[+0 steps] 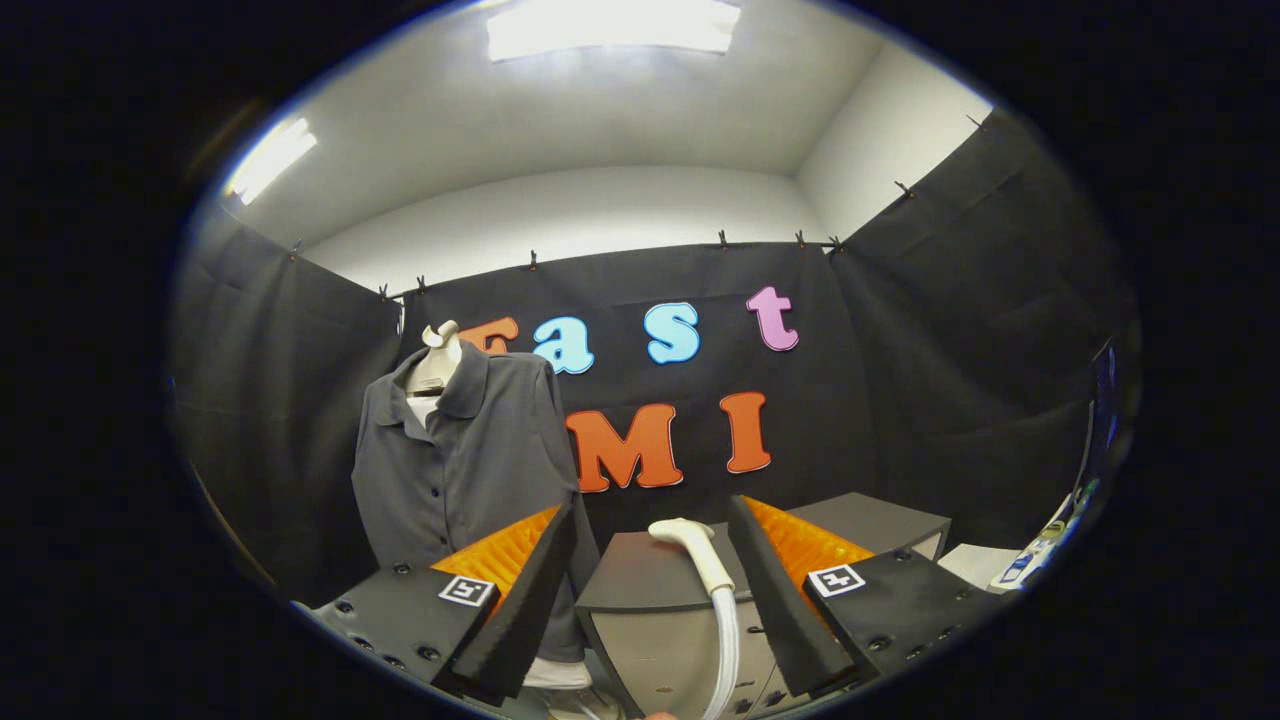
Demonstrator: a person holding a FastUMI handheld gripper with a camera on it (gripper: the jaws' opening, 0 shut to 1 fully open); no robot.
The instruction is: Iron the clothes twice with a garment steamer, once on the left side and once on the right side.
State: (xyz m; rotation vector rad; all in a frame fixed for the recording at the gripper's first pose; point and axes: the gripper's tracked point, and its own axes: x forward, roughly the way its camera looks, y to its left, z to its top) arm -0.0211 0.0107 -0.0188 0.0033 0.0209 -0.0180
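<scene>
The gripper [650, 520] hangs in mid-air with its two fingers [540, 570] spread wide apart, nothing pinched between them, both tips pointing up toward the back wall. Right in the gap between the fingers, just ahead, sits the garment steamer's pale cream curved plastic handle [695, 550], its head bent over toward ten o'clock. From that handle a white ribbed hose [727, 640] drops straight down toward six o'clock, passing close beside the inner edge of the right-hand finger. The handle rests on top of a grey box-shaped steamer cabinet [650, 610] with a dark flat lid, which fills the space between and below the fingers. Off at ten o'clock from the fingers, beyond the left one, stands the dark grey collared button-front shirt [460, 460], dressed on a white headless mannequin torso [437, 365] whose neck stump pokes out of the open collar. The shirt's lower hem is hidden behind the left finger. Out at three o'clock, past the right finger, a second dark grey box [880, 520] sits against the black cloth wall [950, 380], with a white surface [975, 565] just beside it.
</scene>
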